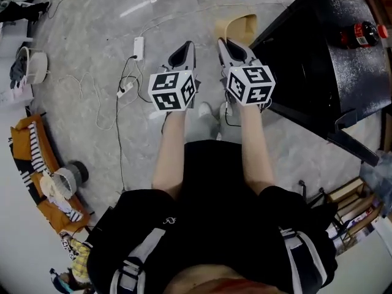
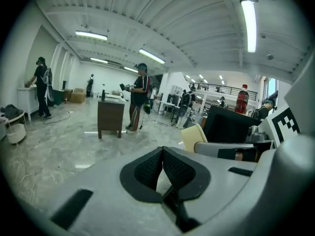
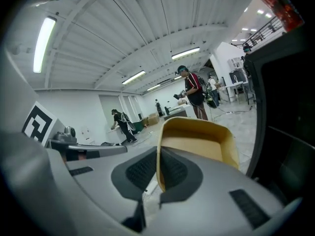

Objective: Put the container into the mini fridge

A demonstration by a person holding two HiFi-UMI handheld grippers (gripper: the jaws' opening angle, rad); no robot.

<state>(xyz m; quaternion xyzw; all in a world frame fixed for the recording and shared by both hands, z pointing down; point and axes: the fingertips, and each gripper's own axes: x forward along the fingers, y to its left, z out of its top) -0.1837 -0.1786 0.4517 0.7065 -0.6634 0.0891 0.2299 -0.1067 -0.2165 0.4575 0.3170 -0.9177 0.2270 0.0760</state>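
Observation:
My right gripper [image 3: 158, 167] is shut on the rim of a tan open-top container [image 3: 199, 139]; in the head view the container [image 1: 240, 27] sticks out past the right gripper [image 1: 236, 49], just left of the black mini fridge [image 1: 318, 60]. The fridge's dark side [image 3: 285, 132] fills the right edge of the right gripper view. My left gripper [image 2: 162, 165] is shut with nothing between its pads; in the head view the left gripper [image 1: 182, 55] is held level beside the right one. The container [image 2: 194, 134] and the fridge [image 2: 231, 126] show at the right of the left gripper view.
A cola bottle [image 1: 362, 34] stands on top of the fridge. Cables and a power strip [image 1: 138, 46] lie on the marble floor ahead. A white basket [image 1: 30, 66] and a cluttered orange bench [image 1: 37, 164] sit at left. A small wooden cabinet [image 2: 110, 117] and several people stand farther off.

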